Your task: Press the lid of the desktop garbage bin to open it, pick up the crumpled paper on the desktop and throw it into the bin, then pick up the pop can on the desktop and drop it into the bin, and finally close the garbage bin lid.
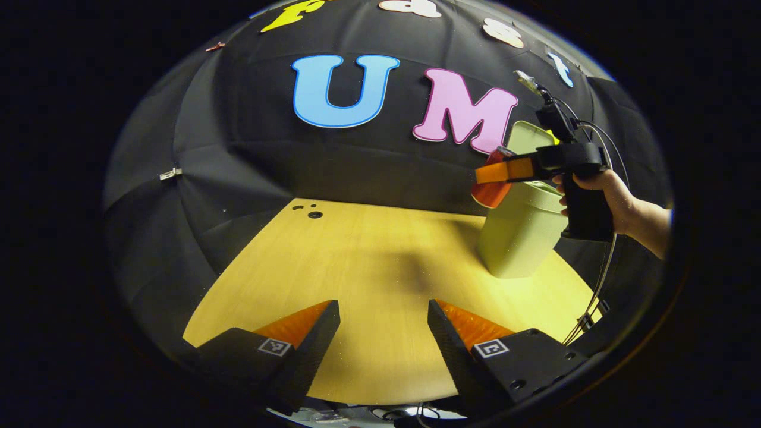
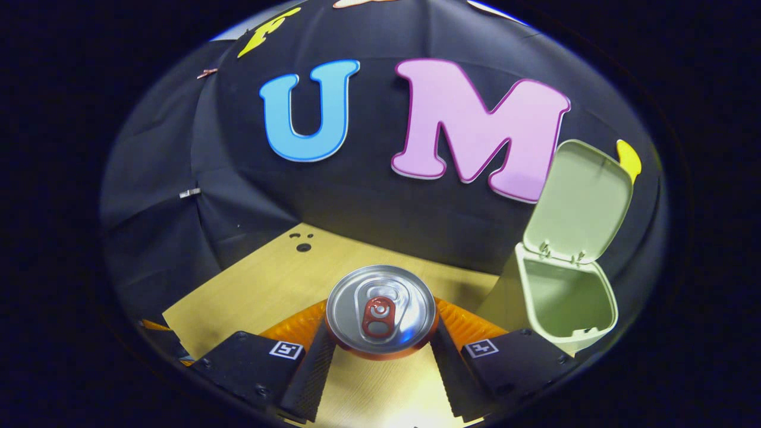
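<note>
1. Orange-walled pop can [image 2: 381, 312] sits clamped between the fingers of the right gripper [image 2: 380, 351], silver top and pull tab facing the camera, lifted off the wooden desktop [image 2: 267, 285].
2. Pale green garbage bin [image 2: 565, 297] stands to the right in the right gripper view, its lid [image 2: 579, 202] tipped up and back, its mouth open.
3. From the left gripper view, a hand [image 1: 600, 190] carries that gripper and the can level with the bin's rim, on the side facing the open desk.
4. Left gripper [image 1: 383, 333] hangs low over bare desktop, its fingers spread wide with nothing between them.
5. No crumpled paper lies on the visible wood; likely it is already inside.
6. Judged well done: bring the can squarely over the mouth, clear of the raised lid, then part the fingers so it drops without tipping the light bin.
</note>
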Demonstrator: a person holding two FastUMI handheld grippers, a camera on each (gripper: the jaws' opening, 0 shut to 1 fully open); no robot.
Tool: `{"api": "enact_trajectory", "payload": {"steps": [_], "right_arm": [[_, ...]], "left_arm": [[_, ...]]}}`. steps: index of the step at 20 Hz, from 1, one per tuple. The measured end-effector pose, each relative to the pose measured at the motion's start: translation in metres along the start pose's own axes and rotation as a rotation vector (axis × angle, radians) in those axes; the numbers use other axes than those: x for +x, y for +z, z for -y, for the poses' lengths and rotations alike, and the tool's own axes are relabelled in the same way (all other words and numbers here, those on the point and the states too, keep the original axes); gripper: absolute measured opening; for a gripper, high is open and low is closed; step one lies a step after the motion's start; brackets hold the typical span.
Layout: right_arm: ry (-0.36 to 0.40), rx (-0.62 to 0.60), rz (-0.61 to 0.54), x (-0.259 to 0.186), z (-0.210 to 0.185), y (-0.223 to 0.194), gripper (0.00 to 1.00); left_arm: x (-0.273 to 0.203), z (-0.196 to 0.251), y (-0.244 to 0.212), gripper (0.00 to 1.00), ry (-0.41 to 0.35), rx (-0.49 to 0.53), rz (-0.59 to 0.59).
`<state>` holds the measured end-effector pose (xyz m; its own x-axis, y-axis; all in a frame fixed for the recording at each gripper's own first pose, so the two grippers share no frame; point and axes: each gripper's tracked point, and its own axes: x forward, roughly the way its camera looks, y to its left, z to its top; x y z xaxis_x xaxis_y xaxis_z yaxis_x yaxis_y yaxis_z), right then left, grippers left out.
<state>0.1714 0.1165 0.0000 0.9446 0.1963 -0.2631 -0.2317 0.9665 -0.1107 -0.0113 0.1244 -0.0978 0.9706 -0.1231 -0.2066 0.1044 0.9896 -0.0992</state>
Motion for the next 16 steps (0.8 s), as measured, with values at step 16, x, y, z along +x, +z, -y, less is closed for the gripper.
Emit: {"api": "enact_trajectory", "payload": {"steps": [16], "right_arm": [[-0.171,0.062,0.108,-0.046,0.151,0.076,0.82]], "left_arm": [[0.040,0.077,0.047,0.96,-0.112,-0.023,0.094]]}}
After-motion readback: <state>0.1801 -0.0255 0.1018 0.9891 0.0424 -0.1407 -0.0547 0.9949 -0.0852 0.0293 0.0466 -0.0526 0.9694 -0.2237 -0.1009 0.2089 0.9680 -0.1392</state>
